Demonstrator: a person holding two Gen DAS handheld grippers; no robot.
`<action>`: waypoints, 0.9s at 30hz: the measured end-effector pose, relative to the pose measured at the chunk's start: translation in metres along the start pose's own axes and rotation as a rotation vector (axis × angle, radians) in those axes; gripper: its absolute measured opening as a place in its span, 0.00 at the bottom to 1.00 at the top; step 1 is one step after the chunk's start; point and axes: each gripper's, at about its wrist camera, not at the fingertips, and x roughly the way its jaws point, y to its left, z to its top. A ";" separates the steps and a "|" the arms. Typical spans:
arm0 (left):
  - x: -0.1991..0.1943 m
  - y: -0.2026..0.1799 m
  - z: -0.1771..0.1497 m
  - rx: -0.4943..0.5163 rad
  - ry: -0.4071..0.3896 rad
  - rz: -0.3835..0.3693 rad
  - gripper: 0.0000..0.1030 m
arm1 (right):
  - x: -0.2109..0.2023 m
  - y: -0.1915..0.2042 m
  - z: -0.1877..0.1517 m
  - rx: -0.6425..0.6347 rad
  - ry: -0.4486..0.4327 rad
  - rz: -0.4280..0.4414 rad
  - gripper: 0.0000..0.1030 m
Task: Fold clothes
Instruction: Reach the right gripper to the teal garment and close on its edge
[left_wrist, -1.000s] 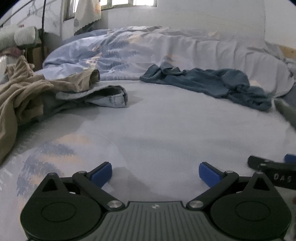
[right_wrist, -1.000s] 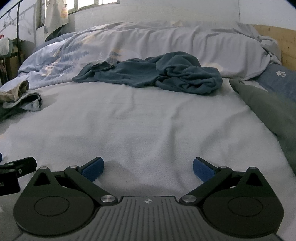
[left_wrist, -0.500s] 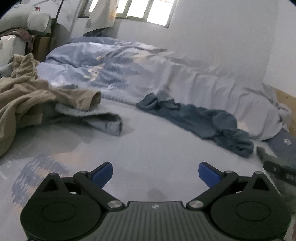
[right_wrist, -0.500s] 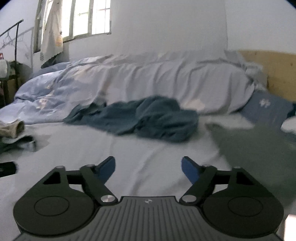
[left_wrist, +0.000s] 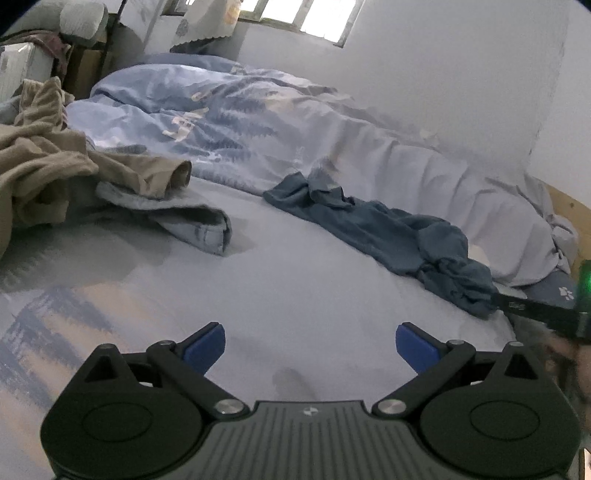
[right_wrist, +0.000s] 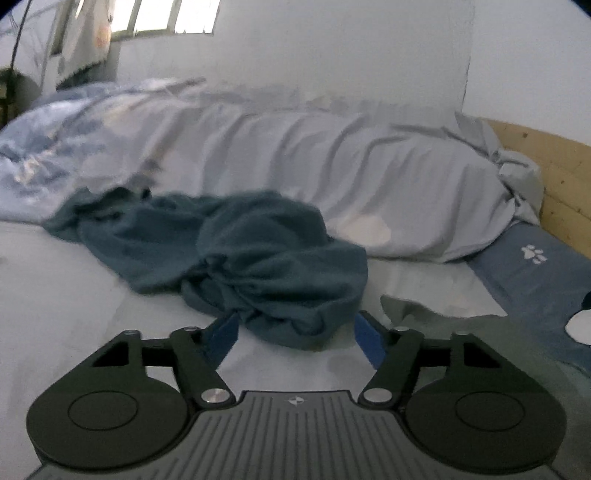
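Since one sec ago my right gripper (right_wrist: 295, 334) came close to the dark blue garment (right_wrist: 229, 251); its jaws are closing, with the near crumpled edge of the garment between the pads but not pressed yet. My left gripper (left_wrist: 310, 347) is wide and empty, over bare bed sheet (left_wrist: 295, 280), well apart from the garment. Beige clothes (left_wrist: 48, 173) lie far left of the garment, duvet (left_wrist: 236, 122) just behind it.

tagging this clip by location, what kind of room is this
Most likely a bedroom in a home. The grippers work over a bed with a rumpled duvet against the wall, a wooden headboard at one end, and loose clothes such as a blue garment lying on the sheet.
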 end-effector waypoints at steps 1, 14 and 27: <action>0.001 0.000 -0.002 0.003 0.002 -0.001 0.99 | 0.009 0.000 -0.004 0.000 0.007 -0.007 0.66; 0.015 -0.001 -0.013 0.011 0.052 -0.007 0.99 | 0.077 -0.018 -0.010 0.101 0.024 0.008 0.34; 0.010 0.003 -0.008 0.000 0.065 -0.019 0.97 | 0.017 -0.008 -0.016 0.073 -0.028 0.109 0.08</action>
